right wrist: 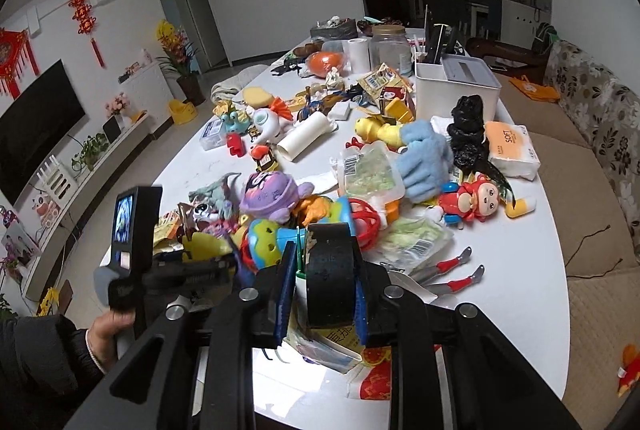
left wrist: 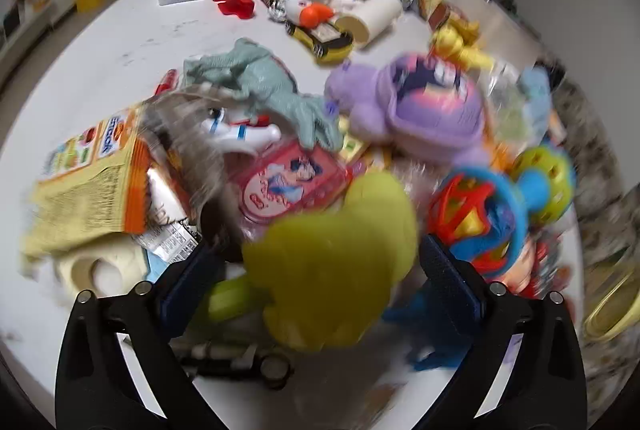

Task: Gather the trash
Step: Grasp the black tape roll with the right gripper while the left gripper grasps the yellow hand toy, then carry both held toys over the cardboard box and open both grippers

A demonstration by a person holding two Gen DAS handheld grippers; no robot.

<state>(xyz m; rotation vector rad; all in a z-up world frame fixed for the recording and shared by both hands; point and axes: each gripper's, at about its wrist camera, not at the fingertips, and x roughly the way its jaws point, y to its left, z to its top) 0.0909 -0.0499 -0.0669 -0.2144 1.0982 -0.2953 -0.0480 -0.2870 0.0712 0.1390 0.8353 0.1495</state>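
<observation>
- Left gripper (left wrist: 320, 270): blue-padded fingers (left wrist: 448, 282) spread wide, one on each side of a yellow-green soft toy (left wrist: 332, 258). Heavy blur here; cannot tell whether the pads touch it.
- Right gripper (right wrist: 322, 290): fingers closed onto a black roll of tape (right wrist: 330, 278), held upright between the blue pads.
- Just under the right gripper, at the near table edge: a small heap of flat wrappers (right wrist: 332, 346) and a red-printed plastic bag (right wrist: 376, 378).
- Left of the left gripper: an orange and yellow snack bag (left wrist: 88, 182), crumpled, lying over a silver-lined wrapper (left wrist: 168, 226) and a cream tape holder (left wrist: 96, 270).
- Right of the left gripper: a red, blue and green rattle (left wrist: 500, 206), touching the soft toy's side.
- Mid table, left wrist view: a pink card pack (left wrist: 292, 182), a grey plastic dinosaur (left wrist: 264, 86), a purple plush toy (left wrist: 416, 106), all crowded together.
- Mid table, right wrist view: clear food packets with barcodes (right wrist: 368, 170), a blue fluffy glove (right wrist: 424, 162), a red monkey doll (right wrist: 472, 202), a black plastic bag (right wrist: 468, 134), a pack of tissues (right wrist: 512, 150).
- Further on: a paper roll (right wrist: 304, 142) on its side, a yellow toy car (left wrist: 324, 38), a white storage box (right wrist: 456, 86).
- Far end of the white table (right wrist: 520, 270): a clear jar (right wrist: 390, 46) and an orange ball (right wrist: 326, 62).
</observation>
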